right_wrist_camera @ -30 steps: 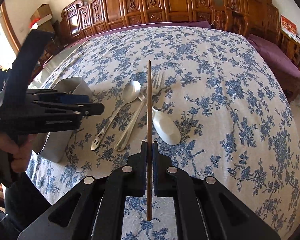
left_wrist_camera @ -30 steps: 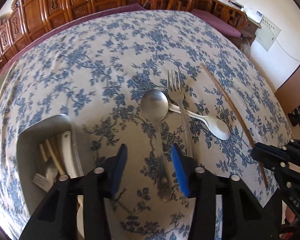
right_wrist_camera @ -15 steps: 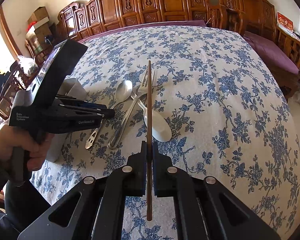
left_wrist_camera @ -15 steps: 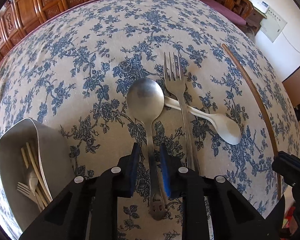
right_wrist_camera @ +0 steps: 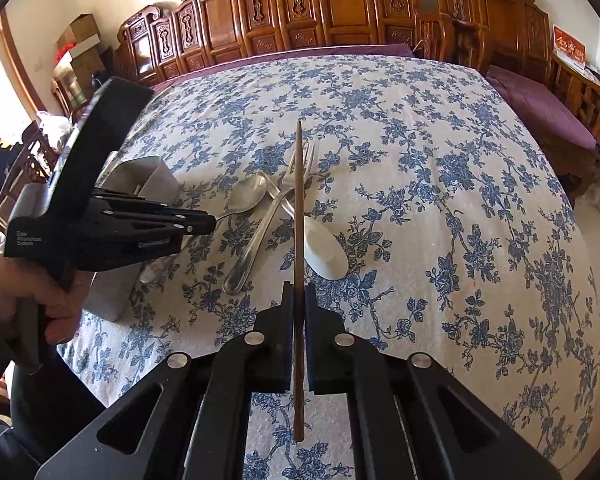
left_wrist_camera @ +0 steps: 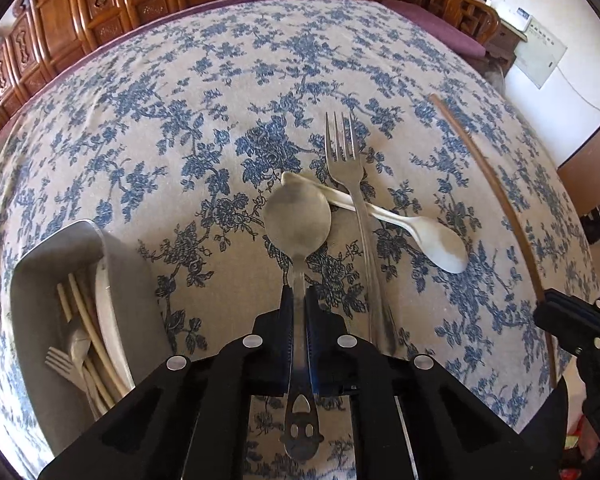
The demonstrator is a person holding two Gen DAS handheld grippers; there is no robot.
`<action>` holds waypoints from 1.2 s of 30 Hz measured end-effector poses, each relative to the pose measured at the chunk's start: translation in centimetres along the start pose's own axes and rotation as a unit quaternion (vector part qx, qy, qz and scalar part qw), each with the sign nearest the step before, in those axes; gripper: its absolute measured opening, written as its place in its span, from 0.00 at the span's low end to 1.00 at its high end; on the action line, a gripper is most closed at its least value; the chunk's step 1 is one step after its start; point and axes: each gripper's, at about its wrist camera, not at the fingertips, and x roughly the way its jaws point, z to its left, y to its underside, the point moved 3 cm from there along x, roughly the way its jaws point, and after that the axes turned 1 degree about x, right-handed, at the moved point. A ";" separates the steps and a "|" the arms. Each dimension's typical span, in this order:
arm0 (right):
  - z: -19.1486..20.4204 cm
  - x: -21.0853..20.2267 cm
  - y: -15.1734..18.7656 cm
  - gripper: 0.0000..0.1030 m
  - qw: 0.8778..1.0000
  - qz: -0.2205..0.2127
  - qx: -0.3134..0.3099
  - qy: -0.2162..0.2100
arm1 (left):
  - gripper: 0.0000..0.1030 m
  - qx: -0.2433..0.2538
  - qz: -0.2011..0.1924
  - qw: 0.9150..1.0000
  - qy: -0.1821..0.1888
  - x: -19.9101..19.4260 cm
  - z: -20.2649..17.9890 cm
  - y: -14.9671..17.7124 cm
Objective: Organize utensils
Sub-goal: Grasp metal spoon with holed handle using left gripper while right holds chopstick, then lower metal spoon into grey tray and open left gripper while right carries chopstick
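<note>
Metal spoon now lifted off the tablecloth, pinched by left fingers; right fingers still clamp the chopstick.

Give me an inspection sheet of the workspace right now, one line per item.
Surface: blue floral tablecloth over the table.
Job's things: metal spoon clamped by its handle; brown chopstick clamped; metal fork lies across the white spoon; grey holder contains pale chopsticks, a fork and a spoon.
Clutter: nothing seen.
Grippers: left gripper shut on metal spoon; right gripper shut on brown chopstick.
Cables: thin wire on the white wall.
Surroundings: carved wooden chairs, cardboard boxes.
</note>
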 end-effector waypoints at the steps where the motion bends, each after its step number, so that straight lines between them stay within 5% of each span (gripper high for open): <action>1: 0.1 -0.1 0.0 0.06 1.000 -0.001 -0.001 0.000 | 0.05 0.001 -0.003 1.000 0.000 -0.3 0.0 0.1; 20: 2.3 -2.2 -0.1 0.06 1.000 -0.018 -0.012 -0.004 | 0.05 0.012 -0.051 0.999 0.002 -6.0 -0.1 1.1; 36: 7.7 -2.2 -2.0 0.06 0.998 -0.029 -0.046 -0.033 | 0.05 -0.023 -0.091 0.995 -0.016 -11.9 5.3 4.3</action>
